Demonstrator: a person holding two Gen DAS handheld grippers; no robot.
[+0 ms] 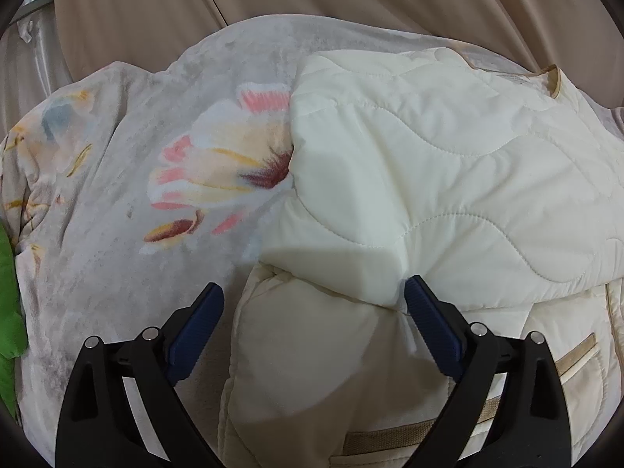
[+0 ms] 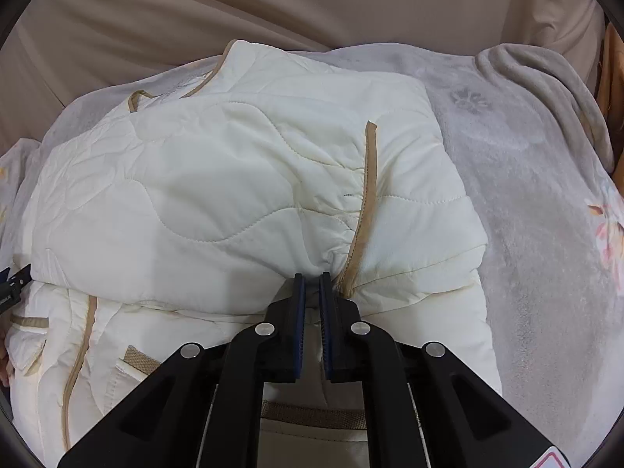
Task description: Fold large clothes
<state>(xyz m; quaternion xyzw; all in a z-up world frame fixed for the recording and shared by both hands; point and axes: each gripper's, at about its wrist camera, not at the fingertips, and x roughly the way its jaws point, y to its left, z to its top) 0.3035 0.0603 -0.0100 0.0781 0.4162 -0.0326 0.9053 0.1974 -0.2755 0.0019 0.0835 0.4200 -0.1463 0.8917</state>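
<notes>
A: The jacket [image 2: 218,179] lies on a flowered blanket [image 1: 117,202], its upper part doubled over the lower. The right tongs [image 2: 311,279] are pinched narrow on the folded edge, just beside the tan trim [image 2: 368,179].

B: And the left tongs [image 1: 314,292]?

A: Spread wide, holding nothing. One finger [image 1: 419,296] touches the fold's corner; the other hangs over the blanket.

B: So the fold is only half secured, I judge. The left side needs a bite on that corner before anything gets carried over.

A: Agreed. Take both layers, keep the two grips level, and move them together, or the padding will likely bunch.

B: Anything in the way?

A: A green cloth [image 1: 7,292] at the far left edge, well apart from the jacket. On the right the blanket bunches into a thick ridge [image 2: 546,89], near the jacket's far side. Beige fabric [image 2: 156,11] behind. The blanket's softness could drag with the jacket.
</notes>
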